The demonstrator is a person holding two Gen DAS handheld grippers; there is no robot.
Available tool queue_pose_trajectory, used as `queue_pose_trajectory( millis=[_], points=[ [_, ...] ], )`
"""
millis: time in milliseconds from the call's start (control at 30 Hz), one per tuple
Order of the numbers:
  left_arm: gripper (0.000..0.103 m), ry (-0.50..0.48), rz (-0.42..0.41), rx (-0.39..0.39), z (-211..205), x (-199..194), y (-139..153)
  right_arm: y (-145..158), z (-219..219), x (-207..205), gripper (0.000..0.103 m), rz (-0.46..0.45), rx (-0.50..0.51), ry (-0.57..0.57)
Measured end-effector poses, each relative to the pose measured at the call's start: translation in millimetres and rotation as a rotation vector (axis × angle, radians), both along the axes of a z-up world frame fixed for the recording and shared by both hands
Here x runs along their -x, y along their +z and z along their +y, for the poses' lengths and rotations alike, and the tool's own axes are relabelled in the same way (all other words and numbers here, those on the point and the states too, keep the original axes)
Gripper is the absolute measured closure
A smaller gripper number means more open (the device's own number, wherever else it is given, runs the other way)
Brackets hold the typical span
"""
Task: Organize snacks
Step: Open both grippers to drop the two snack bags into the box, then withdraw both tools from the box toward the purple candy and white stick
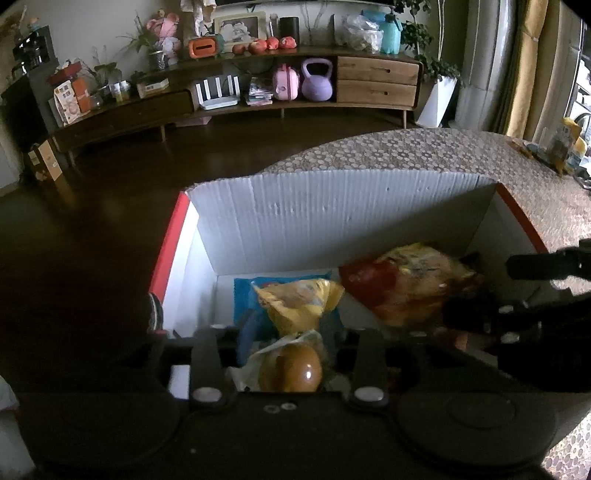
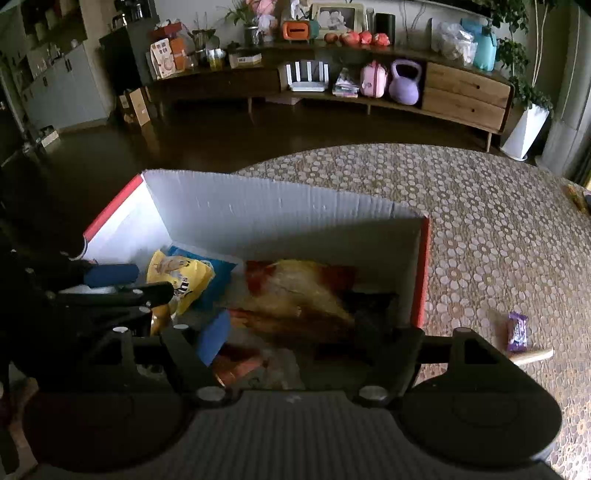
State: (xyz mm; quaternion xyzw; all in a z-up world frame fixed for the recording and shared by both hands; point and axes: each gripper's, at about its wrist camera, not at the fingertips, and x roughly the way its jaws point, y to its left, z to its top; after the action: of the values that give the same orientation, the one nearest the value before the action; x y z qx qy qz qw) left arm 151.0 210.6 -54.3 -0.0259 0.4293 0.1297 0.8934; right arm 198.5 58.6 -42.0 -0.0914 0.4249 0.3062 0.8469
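Standing on a table [image 2: 480, 229] covered in a brown cloth patterned with pale dots, an open white cardboard box [image 2: 280, 214] with red outer edges serves as the landmark. Inside the box: a yellow snack bag [image 2: 181, 273] lies on a blue packet [image 2: 218, 273] toward the box's left side, and a larger red-and-yellow snack bag [image 2: 299, 288] fills its right side. Nearest the left camera, a wrapped brown bun [image 1: 290, 369] sits between the left gripper's [image 1: 286, 336] fingers, which are spread apart over the box's near-left interior; contact with the bun cannot be told. The right gripper [image 2: 291, 332] hovers over the box's near-right interior, its fingers likewise apart, with an orange-and-clear packet [image 2: 251, 365] showing between them, blurred. Right of the box, on the cloth, a small purple wrapped snack [image 2: 517, 332] lies well apart from the box wall, with a pale stick-like object [image 2: 533, 356] just beside it. Beyond the box, across a dark floor [image 2: 258, 136], a long low wooden cabinet [image 2: 465, 92] runs along the wall, holding a purple kettlebell [image 2: 404, 83], a pink case [image 2: 373, 79], a white router [image 2: 308, 75], red fruit [image 2: 356, 37], a framed picture [image 2: 338, 16] and an orange tissue box [image 2: 297, 29]. A potted plant in a white planter [image 2: 526, 129] stands at the cabinet's right end.
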Motion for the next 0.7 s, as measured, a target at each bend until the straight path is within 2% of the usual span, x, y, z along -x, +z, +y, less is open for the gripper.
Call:
queue_pose_trajectory(
  millis=[67, 133, 200, 267, 333, 433, 500, 700],
  points=[
    [0.043, 0.003, -0.012, -0.009, -2, 2, 2, 1, -3, 2, 0.028, 0.003, -0.004, -0.006],
    [0.041, -0.004, -0.022, -0.016, -4, 4, 6, 5, -7, 5, 0.028, 0.004, -0.017, -0.008],
    [0.032, -0.002, -0.033, -0.015, -6, 8, 9, 8, -11, 6, 0.028, 0.003, -0.030, -0.012],
    [0.028, -0.004, -0.044, -0.019, -9, 11, 13, 14, -16, 10, 0.028, -0.002, -0.043, -0.014],
    [0.027, -0.007, -0.052, -0.021, -10, 14, 17, 19, -20, 13, 0.028, -0.008, -0.049, -0.019],
    [0.021, -0.010, -0.068, -0.022, -14, 18, 26, 28, -30, 21, 0.021, -0.021, -0.070, -0.030],
    [0.016, -0.013, -0.082, -0.024, -17, 23, 31, 33, -37, 26, 0.021, -0.024, -0.084, -0.029],
    [0.010, -0.042, -0.118, -0.028, -34, 38, 48, 49, -59, 44, 0.021, -0.050, -0.114, -0.042]
  ],
)
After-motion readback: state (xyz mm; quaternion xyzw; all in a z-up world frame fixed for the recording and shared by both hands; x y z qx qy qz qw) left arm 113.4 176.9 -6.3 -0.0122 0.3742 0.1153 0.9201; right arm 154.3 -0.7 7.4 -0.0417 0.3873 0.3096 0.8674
